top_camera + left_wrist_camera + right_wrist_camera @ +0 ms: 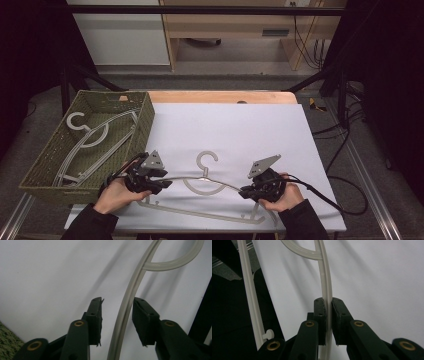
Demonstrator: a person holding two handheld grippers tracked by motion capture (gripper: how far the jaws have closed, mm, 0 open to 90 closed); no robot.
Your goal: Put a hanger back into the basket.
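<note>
- White sheet [250, 130] covers the wooden tabletop; dark surroundings, shelving at the back.
- Beige plastic clothes hanger [205, 181] lies on the sheet in front of me, hook [206, 159] pointing away from me, bottom bar nearest my side.
- My right gripper [246, 191]: jaws clamped tight on the hanger's right shoulder arm. In the right gripper view the arm [325, 290] runs straight up between the pads, both pressing on it (no gap visible).
- My left gripper [162, 182]: at the hanger's left shoulder. Jaws stand narrow around the arm [127, 305], one on each side. The right pad is touching or nearly touching it; a clear gap remains at the left pad [96, 315]. Not gripping.
- Woven green basket [47, 165] sits at the table's left edge, just beside my left hand [116, 195]. Another beige hanger [95, 140] lies inside it.
</note>
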